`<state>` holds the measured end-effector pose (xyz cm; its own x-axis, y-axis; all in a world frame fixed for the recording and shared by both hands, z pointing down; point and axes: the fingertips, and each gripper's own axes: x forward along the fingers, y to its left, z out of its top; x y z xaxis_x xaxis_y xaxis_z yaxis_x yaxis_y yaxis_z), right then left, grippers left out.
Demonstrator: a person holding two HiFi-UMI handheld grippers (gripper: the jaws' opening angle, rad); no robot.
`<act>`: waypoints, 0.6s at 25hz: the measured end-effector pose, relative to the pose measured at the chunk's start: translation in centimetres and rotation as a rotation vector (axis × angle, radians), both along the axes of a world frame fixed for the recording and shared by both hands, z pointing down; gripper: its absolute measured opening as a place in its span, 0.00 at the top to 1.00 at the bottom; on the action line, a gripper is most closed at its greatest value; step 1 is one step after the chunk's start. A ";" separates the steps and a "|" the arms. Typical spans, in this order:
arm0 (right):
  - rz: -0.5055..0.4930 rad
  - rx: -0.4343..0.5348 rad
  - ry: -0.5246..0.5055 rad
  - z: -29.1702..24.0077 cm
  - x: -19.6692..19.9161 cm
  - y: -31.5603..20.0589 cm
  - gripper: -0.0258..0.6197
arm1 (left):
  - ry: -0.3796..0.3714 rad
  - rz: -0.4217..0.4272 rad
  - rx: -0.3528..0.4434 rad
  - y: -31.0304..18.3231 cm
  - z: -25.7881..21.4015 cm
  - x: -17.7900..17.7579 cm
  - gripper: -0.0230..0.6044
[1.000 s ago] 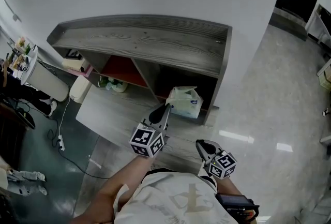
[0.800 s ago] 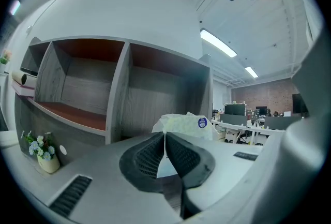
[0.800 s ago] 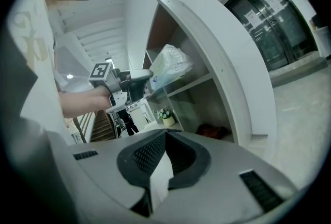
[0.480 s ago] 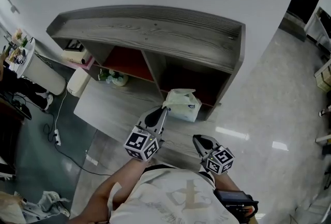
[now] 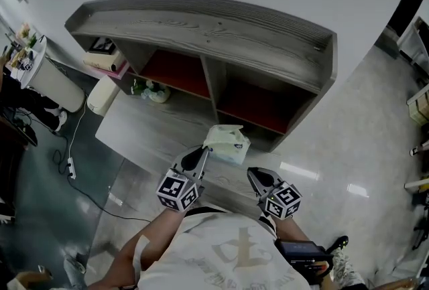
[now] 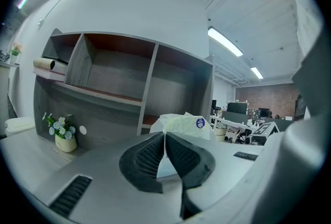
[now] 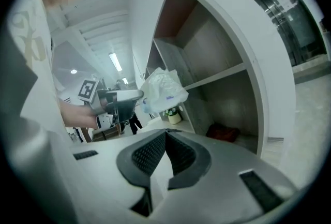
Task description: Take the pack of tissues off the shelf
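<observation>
Left claw (image 5: 204, 150) clamps a pale, crinkly tissue pack (image 5: 226, 142); right claw (image 5: 253, 175) closed, empty

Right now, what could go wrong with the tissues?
The left hand-held gripper pinches only a thin edge of the pack of tissues, so the pack might slip out or its wrap could tear. Hanging from that edge, the pack could also swing and bump the shelf close by.

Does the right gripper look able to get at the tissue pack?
Probably yes: the tissue pack hangs in open air from the left gripper, clear of the shelf, beside the right gripper, whose jaws are shut.
</observation>
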<state>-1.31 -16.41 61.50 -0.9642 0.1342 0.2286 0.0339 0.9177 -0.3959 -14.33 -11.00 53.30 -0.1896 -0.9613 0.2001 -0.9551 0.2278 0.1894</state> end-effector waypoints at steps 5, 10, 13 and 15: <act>-0.023 0.010 0.001 -0.4 -1.1 0.6 0.95 | 0.032 -0.050 -0.036 2.6 2.5 -0.6 0.92; -0.036 0.018 0.013 0.0 -1.4 1.0 0.95 | 0.051 -0.081 -0.067 4.3 4.8 -1.3 0.92; -0.062 0.037 -0.003 -0.1 -3.0 0.7 0.95 | 0.038 -0.110 -0.066 4.8 5.4 -2.7 0.92; -0.075 0.043 -0.007 -0.2 -3.6 0.8 0.95 | 0.043 -0.122 -0.075 5.3 6.0 -2.9 0.92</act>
<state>-4.94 -15.60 61.27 -0.9534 0.1967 0.2289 0.1062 0.9286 -0.3555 -17.25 -5.73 59.34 -0.2936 -0.9138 0.2806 -0.9108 0.3566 0.2081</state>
